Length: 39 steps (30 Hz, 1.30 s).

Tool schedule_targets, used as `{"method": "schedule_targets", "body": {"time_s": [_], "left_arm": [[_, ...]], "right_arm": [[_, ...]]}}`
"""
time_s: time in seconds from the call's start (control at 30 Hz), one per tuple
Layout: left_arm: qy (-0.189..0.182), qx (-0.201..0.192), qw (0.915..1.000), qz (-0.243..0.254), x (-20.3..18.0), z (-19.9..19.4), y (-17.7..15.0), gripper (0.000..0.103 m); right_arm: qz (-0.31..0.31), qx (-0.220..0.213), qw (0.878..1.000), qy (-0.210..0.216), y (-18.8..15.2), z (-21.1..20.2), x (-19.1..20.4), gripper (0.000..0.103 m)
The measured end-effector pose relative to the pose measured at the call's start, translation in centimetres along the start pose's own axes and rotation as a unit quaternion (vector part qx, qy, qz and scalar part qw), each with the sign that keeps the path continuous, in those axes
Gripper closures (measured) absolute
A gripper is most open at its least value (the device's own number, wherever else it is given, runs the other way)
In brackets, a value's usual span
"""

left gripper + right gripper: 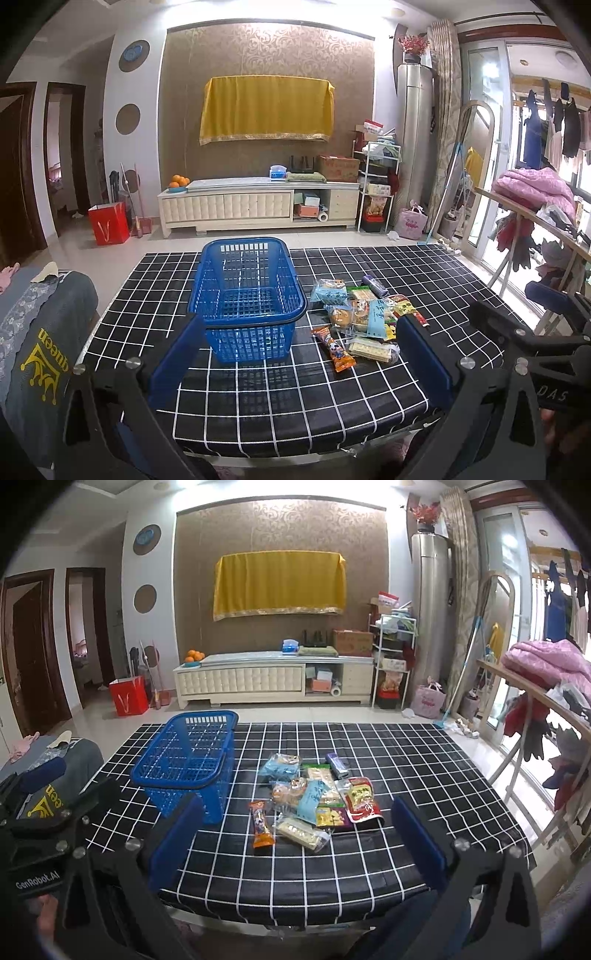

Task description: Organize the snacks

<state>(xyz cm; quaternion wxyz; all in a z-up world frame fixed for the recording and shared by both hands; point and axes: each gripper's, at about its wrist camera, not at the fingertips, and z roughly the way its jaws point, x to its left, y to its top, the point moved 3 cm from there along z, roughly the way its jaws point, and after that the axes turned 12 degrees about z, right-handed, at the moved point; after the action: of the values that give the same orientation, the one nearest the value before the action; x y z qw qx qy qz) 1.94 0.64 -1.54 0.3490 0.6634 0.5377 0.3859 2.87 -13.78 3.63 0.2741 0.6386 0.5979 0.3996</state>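
- Evidently nothing is sorted yet: from the left wrist, the left gripper (299,360) is hovering spread wide, empty; blue basket (246,295) is sitting bare on the checked table (424,266).
- Right wrist: right gripper (297,843) is gaping, holding nothing; snack pile (314,797) is lying beside the basket, all left to move.

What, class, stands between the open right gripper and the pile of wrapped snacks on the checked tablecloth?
Nothing visible: only bare black-and-white checked tablecloth lies between the right gripper and the pile of wrapped snacks.
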Motion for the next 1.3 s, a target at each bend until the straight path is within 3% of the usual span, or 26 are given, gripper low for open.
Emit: {"method": "schedule_targets", "body": {"time_s": [0.57, 0.83, 1.07, 1.3], "left_arm": [[0.007, -0.009, 0.9999, 0.006, -0.5, -0.7, 0.1, 0.001], [-0.014, -0.015, 0.9998, 0.002, -1.0, -0.5, 1.1, 0.001], [-0.049, -0.007, 0.9987, 0.01, -2.3, 1.6, 3.4, 0.001], [-0.07, 0.03, 0.9965, 0.036, -4.4, 6.2, 5.2, 0.001]], "right_arm": [[0.005, -0.005, 1.0, 0.005, 0.4, -1.0, -0.1, 0.0], [0.017, -0.005, 1.0, 0.013, 1.6, -1.0, -1.1, 0.0], [0.017, 0.003, 1.0, 0.009, 2.9, 0.2, -2.9, 0.0], [0.016, 0.026, 0.999, -0.017, 4.2, 3.6, -5.9, 0.0]]}}
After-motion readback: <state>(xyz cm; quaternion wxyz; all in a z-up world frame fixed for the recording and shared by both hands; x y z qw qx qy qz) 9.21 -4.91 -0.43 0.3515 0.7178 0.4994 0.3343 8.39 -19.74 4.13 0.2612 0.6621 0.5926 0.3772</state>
